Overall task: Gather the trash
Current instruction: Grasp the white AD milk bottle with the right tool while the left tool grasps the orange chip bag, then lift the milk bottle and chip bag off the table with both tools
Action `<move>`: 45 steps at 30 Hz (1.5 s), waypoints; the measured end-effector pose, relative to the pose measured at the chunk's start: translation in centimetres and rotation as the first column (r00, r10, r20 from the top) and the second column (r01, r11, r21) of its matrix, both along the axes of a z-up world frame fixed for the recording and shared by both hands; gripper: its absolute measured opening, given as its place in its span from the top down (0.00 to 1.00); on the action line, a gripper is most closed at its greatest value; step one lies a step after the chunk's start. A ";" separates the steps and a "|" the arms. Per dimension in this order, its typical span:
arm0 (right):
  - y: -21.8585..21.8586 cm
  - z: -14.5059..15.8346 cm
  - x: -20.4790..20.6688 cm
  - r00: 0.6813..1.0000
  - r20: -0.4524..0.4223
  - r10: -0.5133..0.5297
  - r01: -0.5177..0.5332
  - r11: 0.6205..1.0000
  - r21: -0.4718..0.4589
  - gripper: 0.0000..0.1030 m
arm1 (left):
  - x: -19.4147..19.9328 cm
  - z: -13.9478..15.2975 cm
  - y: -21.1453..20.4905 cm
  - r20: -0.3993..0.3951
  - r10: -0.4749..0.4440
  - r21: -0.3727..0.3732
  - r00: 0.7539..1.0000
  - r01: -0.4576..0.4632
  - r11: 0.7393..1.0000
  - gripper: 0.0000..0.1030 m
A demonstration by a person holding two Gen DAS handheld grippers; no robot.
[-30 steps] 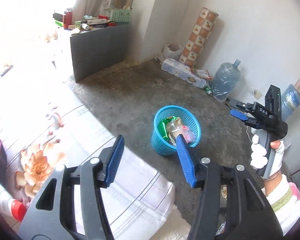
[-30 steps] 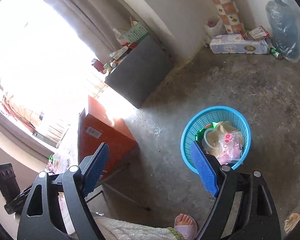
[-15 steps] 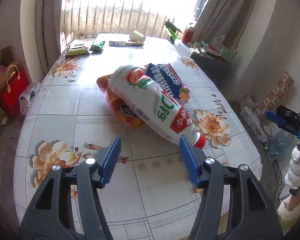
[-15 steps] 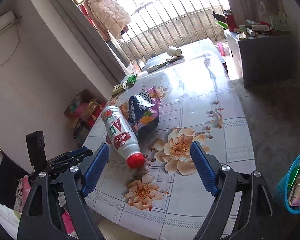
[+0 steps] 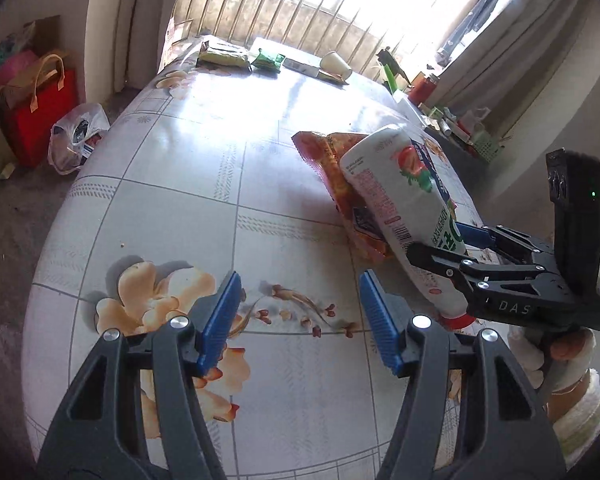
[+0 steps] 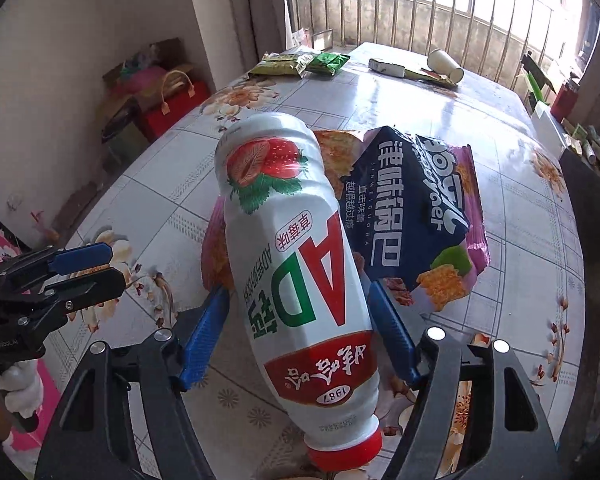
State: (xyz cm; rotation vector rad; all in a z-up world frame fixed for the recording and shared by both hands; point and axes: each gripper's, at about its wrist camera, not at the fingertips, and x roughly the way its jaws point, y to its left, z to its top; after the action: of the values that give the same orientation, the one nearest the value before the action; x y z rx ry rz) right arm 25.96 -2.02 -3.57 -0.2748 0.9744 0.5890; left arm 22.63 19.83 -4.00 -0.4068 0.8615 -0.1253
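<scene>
Right wrist: white strawberry-label bottle (image 6: 300,264), red cap, lying on snack bags (image 6: 416,208)

Strong daylight enters through the barred window (image 5: 300,12), overexposed to white. Glare streaks the glossy surface (image 5: 228,120). Room corners stay dim. Fisheye bending and dark vignetting at edges; focus sharp.

Around the table: a room with a bright window

The table (image 5: 180,208) wears a tiled cloth with flower prints. On the floor at its left stand a red bag (image 5: 40,116) and a white plastic bag (image 5: 78,136). Metal window bars (image 6: 420,12) are behind, and a curtain (image 5: 512,44) hangs at the right.
</scene>
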 end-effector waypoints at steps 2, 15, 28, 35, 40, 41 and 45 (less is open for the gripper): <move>0.0 -0.3 0.1 1.000 -0.010 -0.005 0.006 1.000 0.011 0.41 | 0.9 0.4 0.5 0.012 -0.004 0.002 1.000 0.004 1.000 0.44; -5.1 -0.3 1.0 0.966 -0.149 -0.210 0.234 0.958 0.163 0.42 | 17.4 2.9 -3.5 -0.002 -0.219 0.115 0.976 0.218 0.969 0.44; -11.8 -3.1 2.6 0.874 -0.397 -0.281 0.436 0.813 0.385 0.42 | 16.3 -1.7 -5.0 -0.139 -0.415 -0.300 0.899 0.361 0.883 0.52; -14.2 -4.9 1.8 0.833 -0.492 -0.253 0.483 0.766 0.425 0.43 | 12.7 -2.0 -6.2 -0.113 -0.471 -0.427 0.875 0.385 0.818 0.52; -13.9 -4.9 0.2 0.836 -0.502 -0.222 0.451 0.800 0.396 0.43 | 8.0 -2.1 -6.7 -0.071 -0.519 -0.510 0.852 0.416 0.753 0.52; -13.7 -4.9 -0.4 0.838 -0.503 -0.212 0.439 0.809 0.391 0.43 | 7.1 -2.0 -6.7 -0.065 -0.532 -0.524 0.844 0.424 0.738 0.52; -12.8 -4.9 -2.6 0.848 -0.500 -0.177 0.390 0.846 0.363 0.43 | 3.2 -1.8 -6.6 -0.049 -0.564 -0.524 0.824 0.460 0.717 0.52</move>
State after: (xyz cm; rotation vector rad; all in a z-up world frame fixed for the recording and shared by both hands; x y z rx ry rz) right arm 23.31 -14.80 -8.48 0.4518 1.2615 0.5896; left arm 25.83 13.26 -5.76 -0.6574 1.1377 -0.8594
